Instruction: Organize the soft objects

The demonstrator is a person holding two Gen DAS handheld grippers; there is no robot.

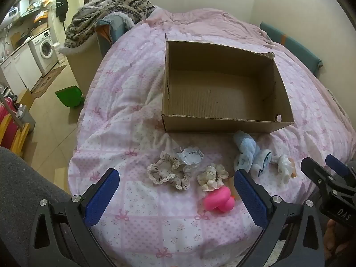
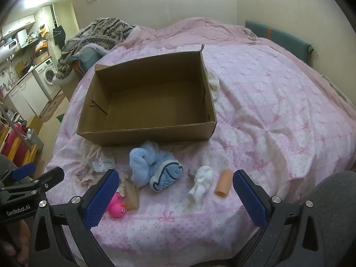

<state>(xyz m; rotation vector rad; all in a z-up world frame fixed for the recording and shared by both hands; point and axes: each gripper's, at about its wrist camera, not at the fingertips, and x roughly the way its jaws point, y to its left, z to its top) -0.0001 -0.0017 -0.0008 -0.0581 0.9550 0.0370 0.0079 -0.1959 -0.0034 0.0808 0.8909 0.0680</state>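
An open cardboard box (image 1: 224, 123) (image 2: 146, 133) sits on the pink bed, nothing showing inside. In front of it lie two beige scrunchies (image 1: 168, 172) (image 1: 212, 176), a pink rubber duck (image 1: 219, 200) (image 2: 118, 207), a light blue fluffy cloth (image 1: 249, 153) (image 2: 153, 164), a white soft item (image 1: 284, 163) (image 2: 200, 185) and a peach tube (image 2: 223, 185). My left gripper (image 1: 175, 187) is open and empty, hovering above the scrunchies and duck. My right gripper (image 2: 173, 187) is open and empty, hovering near the blue cloth and white item.
A clear plastic packet (image 1: 191, 155) lies by the scrunchies. The pink quilt (image 2: 278, 111) covers the bed. A patterned blanket (image 1: 111, 6) is heaped at the far left corner. A green bin (image 1: 69, 95) stands on the floor to the left, with kitchen units beyond.
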